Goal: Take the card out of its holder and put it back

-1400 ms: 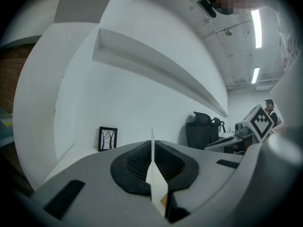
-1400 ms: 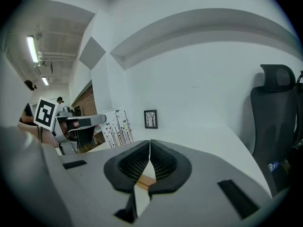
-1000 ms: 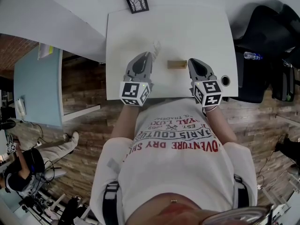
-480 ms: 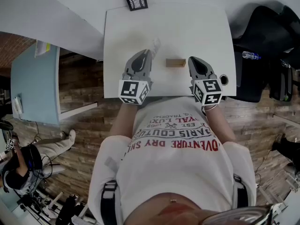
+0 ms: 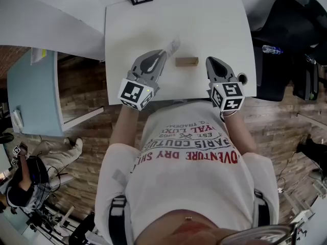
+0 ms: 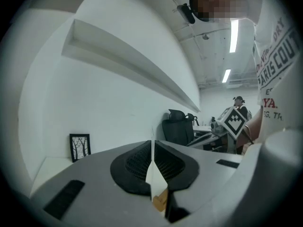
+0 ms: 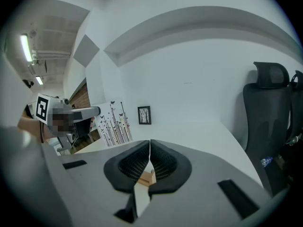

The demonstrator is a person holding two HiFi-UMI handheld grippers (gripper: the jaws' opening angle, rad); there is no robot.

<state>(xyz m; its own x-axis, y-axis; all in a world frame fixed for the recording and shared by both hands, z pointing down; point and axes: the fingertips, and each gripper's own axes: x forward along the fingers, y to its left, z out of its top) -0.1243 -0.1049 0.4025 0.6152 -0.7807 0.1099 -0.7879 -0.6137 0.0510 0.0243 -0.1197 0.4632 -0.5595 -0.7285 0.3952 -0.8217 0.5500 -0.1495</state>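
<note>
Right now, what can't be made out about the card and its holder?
- Holder slot: too small in head view; right tongs cover most of it in right gripper view.
- Card face: edge-on in left gripper view, clamped in left tongs; too small in head view.

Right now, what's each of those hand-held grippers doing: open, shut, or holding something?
The left hand-held gripper is closed on the thin white card.
The right hand-held gripper is closed, holding nothing.
</note>
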